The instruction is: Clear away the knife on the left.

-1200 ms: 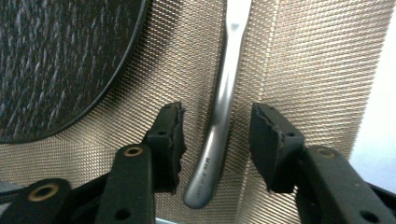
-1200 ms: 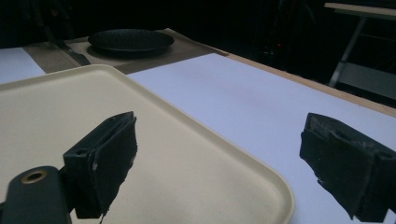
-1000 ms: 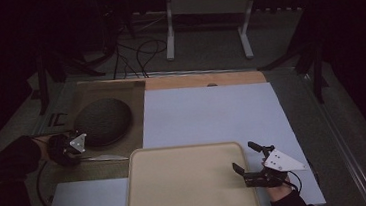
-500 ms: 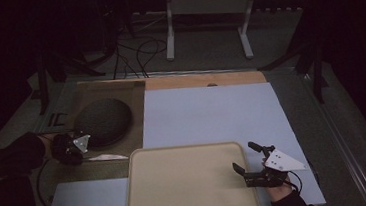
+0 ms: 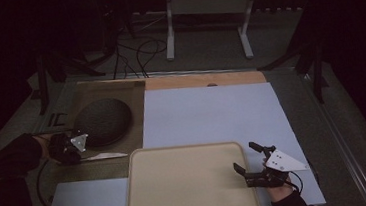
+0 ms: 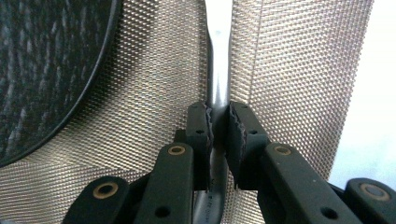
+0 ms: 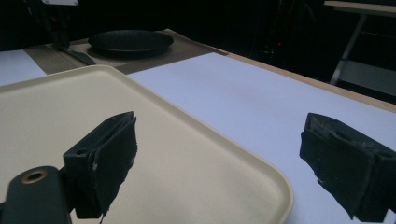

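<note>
High view: the left gripper point(image 5: 69, 147) at nine o'clock grips a knife point(image 5: 106, 155) lying on the mat.

Left gripper view: jaws pinch the handle point(image 6: 218, 102) for a secure lift.

Right gripper view: the right gripper point(image 7: 224, 158) gapes, empty, over the tray point(image 7: 196, 163) rim, ready.

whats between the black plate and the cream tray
In the high view, the knife held by the left tongs lies between the black plate and cream tray.

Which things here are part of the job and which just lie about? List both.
In the job:
- left hand-held gripper, shut on the knife
- right hand-held gripper, open at the cream tray

Lying about:
- black plate
- woven mat
- white sheet
- metal stand
</note>
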The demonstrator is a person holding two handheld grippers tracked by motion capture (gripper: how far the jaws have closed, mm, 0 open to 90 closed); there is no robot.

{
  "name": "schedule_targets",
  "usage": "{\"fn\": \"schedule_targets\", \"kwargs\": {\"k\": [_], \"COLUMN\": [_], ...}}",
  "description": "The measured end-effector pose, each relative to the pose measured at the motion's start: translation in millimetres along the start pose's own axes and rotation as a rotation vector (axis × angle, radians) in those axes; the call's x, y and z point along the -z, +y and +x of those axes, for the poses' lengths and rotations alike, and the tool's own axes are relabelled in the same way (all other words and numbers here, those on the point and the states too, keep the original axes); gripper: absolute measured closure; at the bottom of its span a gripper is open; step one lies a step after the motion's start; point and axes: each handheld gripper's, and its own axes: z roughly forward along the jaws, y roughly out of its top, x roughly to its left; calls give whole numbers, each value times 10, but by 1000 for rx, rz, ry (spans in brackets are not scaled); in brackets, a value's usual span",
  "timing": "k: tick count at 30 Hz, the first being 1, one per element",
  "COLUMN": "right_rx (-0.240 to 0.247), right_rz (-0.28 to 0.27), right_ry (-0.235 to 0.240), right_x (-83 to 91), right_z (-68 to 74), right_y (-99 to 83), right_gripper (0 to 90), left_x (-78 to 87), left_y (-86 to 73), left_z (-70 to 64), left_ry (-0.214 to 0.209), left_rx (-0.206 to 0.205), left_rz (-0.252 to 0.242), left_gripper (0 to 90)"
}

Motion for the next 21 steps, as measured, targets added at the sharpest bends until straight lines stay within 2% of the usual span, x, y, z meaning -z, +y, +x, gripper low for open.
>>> {"fn": "schedule_targets", "kwargs": {"k": [1, 3, 7, 9, 11, 12, 13, 15, 16, 17, 21], "right_rx": [0, 1, 6, 8, 9, 7, 8, 10, 11, 13, 8], "right_rz": [-1, 0, -3, -4, -4, -3, -3, -4, -5, -7, -7], "right_ry": [0, -4, -5, -4, -3, -4, -4, -4, -3, -3, -2], "right_x": [0, -1, 0, 2, 1, 1, 1, 1, 1, 2, 1], "right_z": [-1, -2, 4, 5, 6, 8, 9, 9, 7, 6, 3], "right_y": [1, 3, 16, 19, 20, 21, 23, 24, 25, 27, 25], "right_gripper": [108, 108, 108, 108, 108, 108, 108, 109, 108, 108, 108], "left_x": [14, 54, 155, 208, 251, 266, 278, 290, 312, 326, 359], "left_y": [-3, -11, -21, -29, -23, -14, -4, 5, 28, 43, 131], "left_z": [-13, -27, -68, -93, -114, -133, -142, -156, -172, -188, -229], "left_ry": [-2, -16, 4, 2, -2, 7, -2, -4, -11, -7, -17], "left_rx": [-5, 11, 31, 32, 55, 47, 66, 63, 91, 92, 161], "left_rz": [2, 4, 15, 8, 5, 7, 10, 15, 16, 15, 31], "left_gripper": [800, 800, 799, 799, 799, 799, 799, 799, 799, 799, 799]}}
